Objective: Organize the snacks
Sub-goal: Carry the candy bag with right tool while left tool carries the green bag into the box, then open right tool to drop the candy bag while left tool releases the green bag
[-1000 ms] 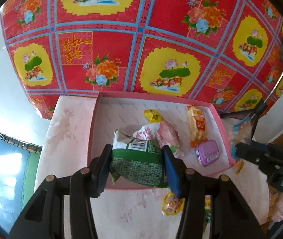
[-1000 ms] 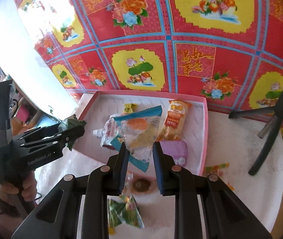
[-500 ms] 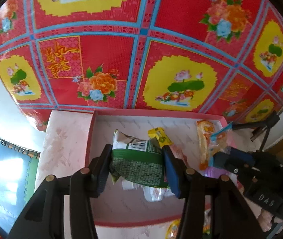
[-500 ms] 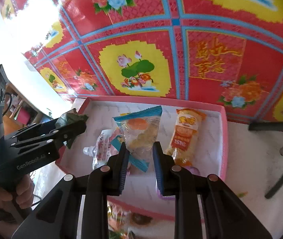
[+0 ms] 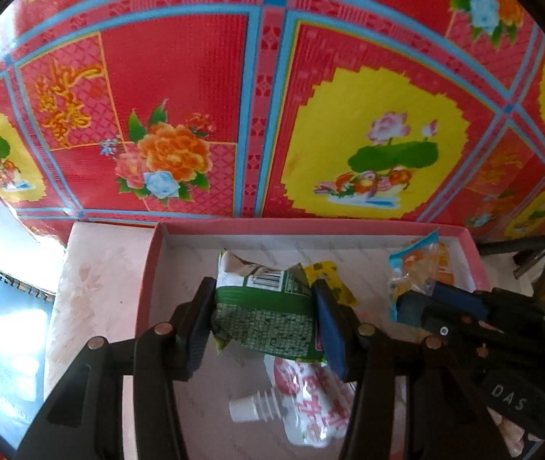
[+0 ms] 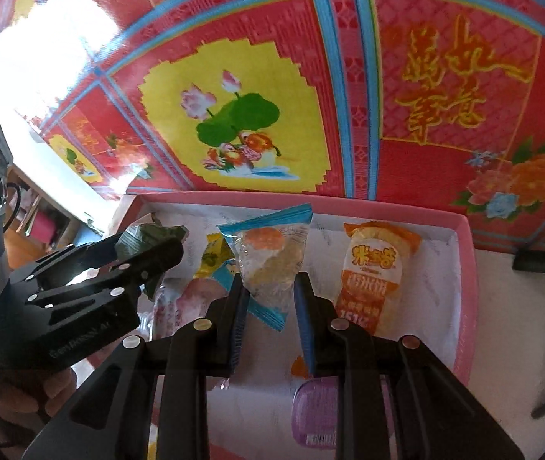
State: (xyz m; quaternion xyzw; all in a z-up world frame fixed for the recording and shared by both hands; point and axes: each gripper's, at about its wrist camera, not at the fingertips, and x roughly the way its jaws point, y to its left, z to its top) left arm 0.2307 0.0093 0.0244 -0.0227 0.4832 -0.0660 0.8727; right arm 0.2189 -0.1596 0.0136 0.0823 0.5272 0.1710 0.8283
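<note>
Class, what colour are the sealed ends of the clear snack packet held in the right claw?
Blue, on the clear snack packet; right wrist view shows it best.

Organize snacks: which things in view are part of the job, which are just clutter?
Job:
- green snack bag, clamped in left gripper
- clear blue-edged packet, clamped in right gripper
- pink tray
- in the tray: orange packet, yellow packet, spouted pouch, purple box

Clutter:
- red floral backdrop
- black stand
</note>
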